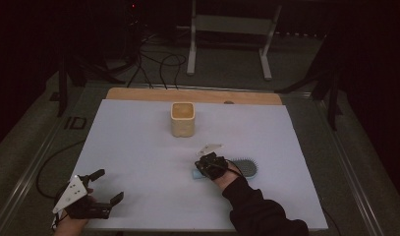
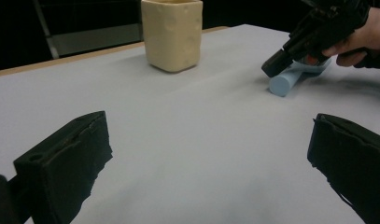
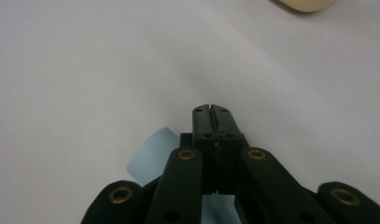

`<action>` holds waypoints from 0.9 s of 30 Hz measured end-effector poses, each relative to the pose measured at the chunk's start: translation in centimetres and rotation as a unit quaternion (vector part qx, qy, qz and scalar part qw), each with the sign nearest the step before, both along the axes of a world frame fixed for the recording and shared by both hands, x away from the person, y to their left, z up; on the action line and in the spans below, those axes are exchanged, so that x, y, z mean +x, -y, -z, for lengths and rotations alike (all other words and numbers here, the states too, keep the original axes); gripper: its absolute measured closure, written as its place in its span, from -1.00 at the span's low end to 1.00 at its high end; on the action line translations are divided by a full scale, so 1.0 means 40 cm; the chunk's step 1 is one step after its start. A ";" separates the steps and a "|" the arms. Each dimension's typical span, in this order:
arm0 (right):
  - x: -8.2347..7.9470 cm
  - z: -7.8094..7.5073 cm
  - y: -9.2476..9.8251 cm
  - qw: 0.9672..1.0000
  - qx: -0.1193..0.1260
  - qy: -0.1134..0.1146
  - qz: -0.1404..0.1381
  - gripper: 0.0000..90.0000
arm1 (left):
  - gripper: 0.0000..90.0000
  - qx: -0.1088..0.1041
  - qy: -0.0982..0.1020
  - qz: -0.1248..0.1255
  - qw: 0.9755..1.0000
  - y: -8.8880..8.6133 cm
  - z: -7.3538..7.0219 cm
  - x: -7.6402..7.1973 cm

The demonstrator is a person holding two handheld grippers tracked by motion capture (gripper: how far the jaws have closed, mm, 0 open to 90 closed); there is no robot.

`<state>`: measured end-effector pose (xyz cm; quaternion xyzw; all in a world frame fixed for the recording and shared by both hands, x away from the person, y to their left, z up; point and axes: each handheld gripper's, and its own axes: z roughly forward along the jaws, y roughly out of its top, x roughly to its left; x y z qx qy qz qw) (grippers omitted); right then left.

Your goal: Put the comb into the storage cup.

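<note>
Risk of the brush handle slipping or rolling under clenched jaws

Slippage is the main hazard here. The right gripper (image 1: 203,166) sits low over the pale blue handle (image 2: 285,82) of a hairbrush (image 1: 245,167), on the right half of the bench (image 1: 138,147), nearer the person than the cup (image 1: 183,119). In the right gripper view its jaws are clenched tight together, tips meeting with nothing between them, while the handle (image 3: 151,155) lies beneath and to one side. I judge that the gripper is pressing on the handle rather than grasping it. If it pushes down or sideways, the round handle could roll away or the brush head could pivot on the smooth sheet. A lift attempted now would probably leave the brush behind.

The left gripper (image 1: 105,186) rests at the near left corner, jaws released and wide apart, well away from everything, so it offers no steadying.

The handle looks like smooth, matte plastic, cylindrical with a flat round end. The brush head is a dark oval. The cup is cream, squarish with rounded corners and a faintly dimpled wall, standing upright towards the far middle. The bench covering is a plain, pale, slick-looking sheet over a wooden top.
</note>
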<state>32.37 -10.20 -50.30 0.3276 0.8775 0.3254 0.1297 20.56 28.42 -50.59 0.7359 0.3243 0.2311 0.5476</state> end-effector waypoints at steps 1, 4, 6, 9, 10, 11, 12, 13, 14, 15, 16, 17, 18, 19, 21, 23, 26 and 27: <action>-0.004 0.000 0.002 1.000 0.000 -0.001 -0.002 1.00 | -1.00 -0.001 0.000 0.000 1.000 0.000 0.000 0.000; -0.019 0.002 0.006 1.000 0.001 -0.004 -0.007 1.00 | -1.00 0.000 -0.001 0.001 1.000 0.000 0.000 0.000; -0.029 0.002 0.010 1.000 0.002 -0.009 -0.013 1.00 | -1.00 0.000 -0.001 0.001 1.000 0.000 0.000 0.000; -0.046 0.004 0.017 1.000 -0.003 -0.011 -0.022 1.00 | -1.00 -0.003 -0.002 0.001 1.000 0.000 0.000 0.000; -0.052 0.005 0.020 1.000 -0.006 -0.009 -0.026 1.00 | -1.00 -0.004 -0.002 0.002 1.000 0.000 0.000 0.000; -0.057 0.006 0.022 1.000 -0.007 -0.011 -0.027 1.00 | -1.00 -0.005 -0.001 0.003 1.000 0.000 -0.001 -0.001; -0.062 0.007 0.026 0.999 -0.009 -0.011 -0.029 1.00 | -1.00 -0.004 -0.001 0.003 1.000 0.000 -0.001 -0.001; -0.067 0.007 0.029 0.999 -0.010 -0.012 -0.031 1.00 | -1.00 -0.003 -0.001 0.003 1.000 0.001 -0.001 -0.001; -0.071 0.007 0.033 0.999 -0.011 -0.012 -0.030 1.00 | -1.00 -0.002 -0.002 0.003 1.000 0.002 0.000 -0.001; -0.074 0.007 0.036 0.999 -0.011 -0.013 -0.032 1.00 | -1.00 -0.002 -0.002 0.003 1.000 0.002 0.000 -0.001; -0.078 0.007 0.040 0.999 -0.012 -0.014 -0.032 1.00 | -1.00 -0.001 -0.003 0.003 1.000 0.002 0.000 -0.001; -0.078 0.007 0.040 0.999 -0.012 -0.014 -0.032 1.00 | -1.00 -0.001 -0.003 0.003 1.000 0.002 0.000 -0.001; -0.081 0.007 0.044 0.999 -0.012 -0.014 -0.032 1.00 | -1.00 -0.001 -0.002 0.003 1.000 0.002 0.000 -0.001; -0.089 0.008 0.051 0.999 -0.011 -0.017 -0.033 1.00 | -1.00 -0.002 -0.002 0.003 1.000 0.002 0.000 -0.001; -0.095 0.010 0.056 0.999 -0.013 -0.019 -0.034 1.00 | -1.00 -0.002 -0.003 0.003 1.000 0.002 0.000 -0.001; -0.101 0.011 0.064 0.999 -0.016 -0.019 -0.039 1.00 | -1.00 -0.001 -0.003 0.005 1.000 0.003 -0.001 -0.001; -0.114 0.011 0.074 0.999 -0.019 -0.021 -0.040 1.00 | -1.00 0.000 -0.002 0.007 1.000 0.005 0.000 -0.001; -0.117 0.011 0.078 0.999 -0.021 -0.020 -0.041 1.00 | -1.00 0.001 -0.002 0.007 1.000 0.005 0.000 -0.001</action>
